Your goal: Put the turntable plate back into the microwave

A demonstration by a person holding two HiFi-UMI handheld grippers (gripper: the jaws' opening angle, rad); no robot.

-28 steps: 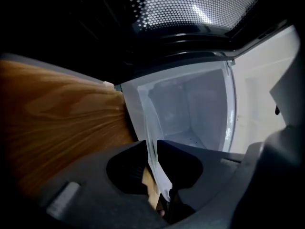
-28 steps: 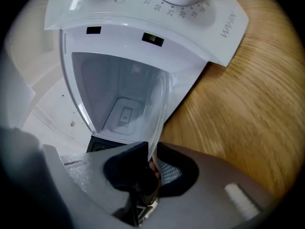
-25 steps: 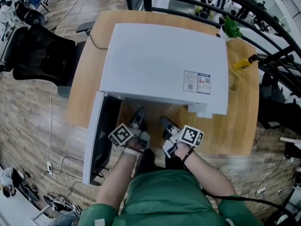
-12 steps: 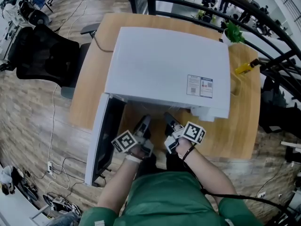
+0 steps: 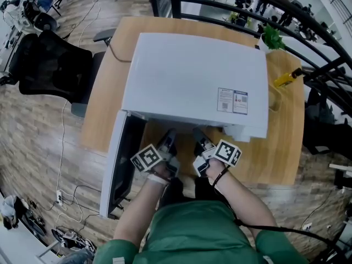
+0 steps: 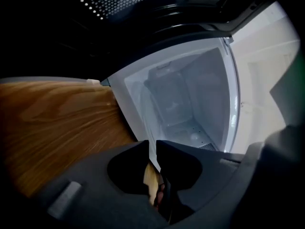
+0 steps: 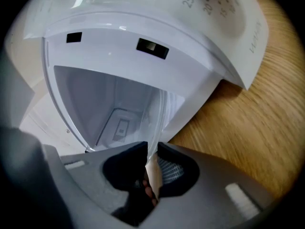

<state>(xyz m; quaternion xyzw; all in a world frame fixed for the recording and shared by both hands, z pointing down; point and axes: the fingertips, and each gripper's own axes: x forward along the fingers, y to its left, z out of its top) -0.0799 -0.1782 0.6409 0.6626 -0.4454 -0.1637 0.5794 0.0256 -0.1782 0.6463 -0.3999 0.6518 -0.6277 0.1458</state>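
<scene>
The white microwave [image 5: 192, 81] stands on a wooden table [image 5: 280, 125] with its door [image 5: 118, 164] swung open to the left. Both grippers are side by side at the mouth of the cavity [image 7: 109, 109]. The clear glass turntable plate [image 7: 159, 113] shows as a thin see-through edge that runs into my right gripper [image 7: 152, 149], whose jaws are easing open around it. My left gripper [image 6: 152, 149] has its jaws closing to a narrow slit with a pale thin edge in it. In the head view, the left gripper [image 5: 168, 142] and right gripper [image 5: 199, 139] point into the opening, and the plate itself cannot be made out.
The dark perforated door window [image 6: 143, 4] hangs close over the left gripper. A black office chair [image 5: 49, 65] stands left of the table. A green plant [image 5: 270, 34] and a yellow object [image 5: 286, 77] sit at the table's far right, by a dark railing [image 5: 308, 21].
The right gripper has edged a little toward the microwave opening. The left gripper has stayed about where it was.
</scene>
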